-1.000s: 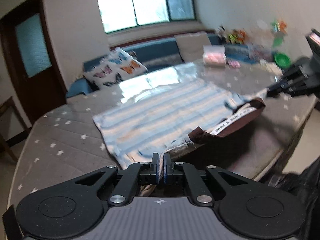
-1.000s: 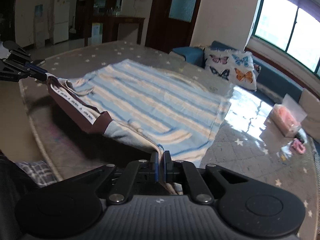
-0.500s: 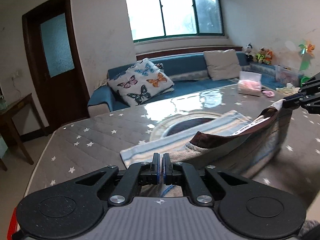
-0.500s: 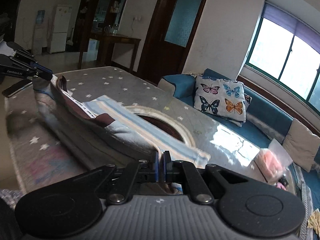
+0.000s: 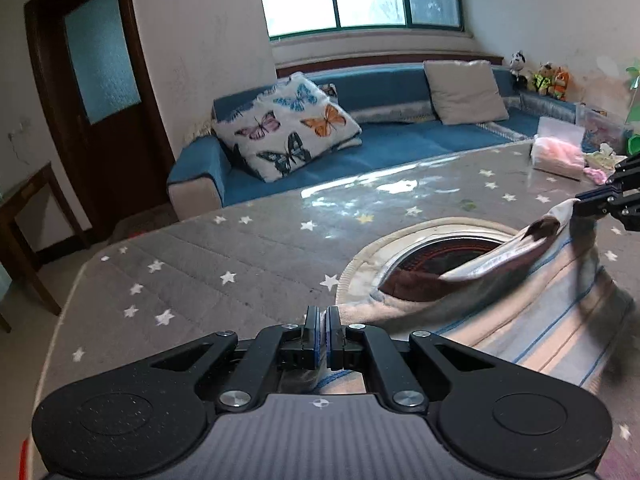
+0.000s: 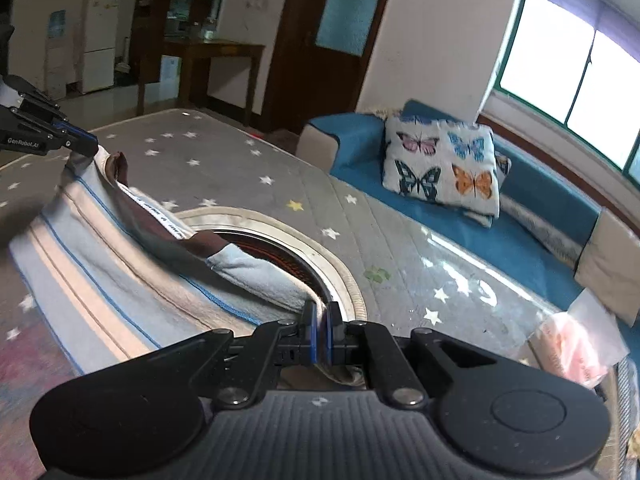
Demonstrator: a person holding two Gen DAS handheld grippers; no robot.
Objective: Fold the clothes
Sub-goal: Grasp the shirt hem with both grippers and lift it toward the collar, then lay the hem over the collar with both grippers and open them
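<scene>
A light blue and beige striped garment (image 5: 532,312) with a brown collar band (image 5: 416,286) hangs between my two grippers above the grey star-patterned table (image 5: 224,252). My left gripper (image 5: 322,326) is shut on one collar corner; it also shows in the right wrist view (image 6: 74,142) at the far left. My right gripper (image 6: 321,322) is shut on the other corner and shows in the left wrist view (image 5: 588,206) at the right edge. The garment (image 6: 100,280) drapes down from both grips, its lower part hidden.
A round inset ring (image 5: 404,240) sits in the table's middle. A pink bag in a clear wrapper (image 5: 558,154) lies at the far table edge. A blue sofa (image 5: 400,140) with a butterfly pillow (image 5: 288,132) stands behind, and a wooden side table (image 6: 216,64) by the door.
Both grippers have lifted the garment off the table and raised it higher. The cloth that lay flat now hangs, uncovering the table's round ring.
</scene>
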